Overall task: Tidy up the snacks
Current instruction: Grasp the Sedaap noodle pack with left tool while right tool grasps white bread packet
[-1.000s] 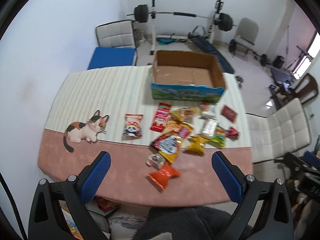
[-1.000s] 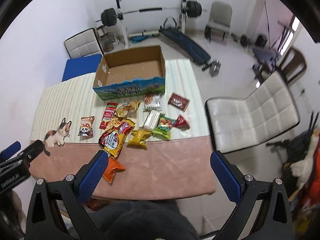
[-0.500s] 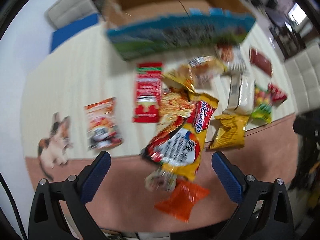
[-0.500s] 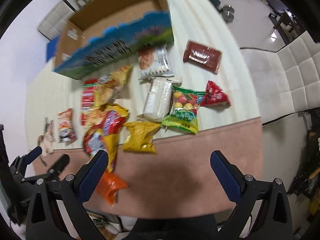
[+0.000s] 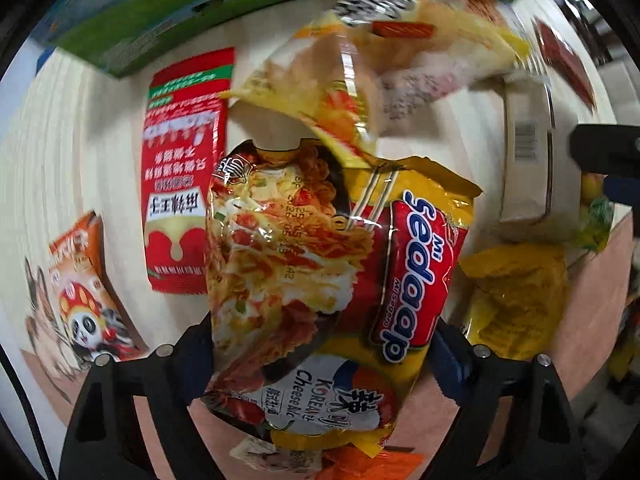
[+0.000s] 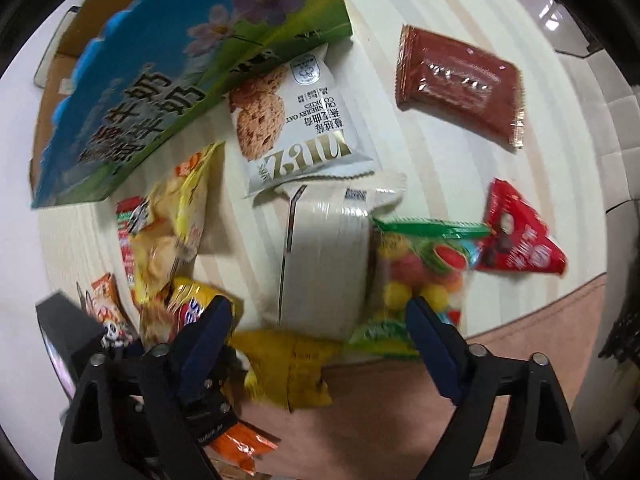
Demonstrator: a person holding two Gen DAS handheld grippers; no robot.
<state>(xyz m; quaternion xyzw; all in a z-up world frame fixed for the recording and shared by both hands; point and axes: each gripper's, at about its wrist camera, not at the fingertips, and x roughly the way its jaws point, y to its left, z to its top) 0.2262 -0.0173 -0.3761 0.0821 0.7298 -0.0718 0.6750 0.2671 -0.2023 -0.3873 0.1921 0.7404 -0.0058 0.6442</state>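
Observation:
My left gripper (image 5: 320, 344) is open, its fingers on either side of the Mi Sedaap noodle packet (image 5: 332, 280), which fills the left wrist view. A red sachet (image 5: 182, 168) and a panda snack (image 5: 86, 300) lie to its left. My right gripper (image 6: 320, 320) is open just above the white packet (image 6: 324, 256), with a yellow bag (image 6: 292, 368) and a candy bag (image 6: 420, 276) beside its fingers. The blue-green cardboard box (image 6: 192, 64) stands behind the snacks.
A Nitz cookie pack (image 6: 296, 120), a brown sachet (image 6: 460, 80) and a red triangular pack (image 6: 520, 240) lie on the striped cloth (image 6: 420, 152). The pink table edge (image 6: 520, 340) is at the front. The left gripper's body (image 6: 76, 340) shows at lower left.
Both grippers have dropped fast from high above the table to just over the snack pile. The left one has come around the noodle packet, the right one over the white packet.

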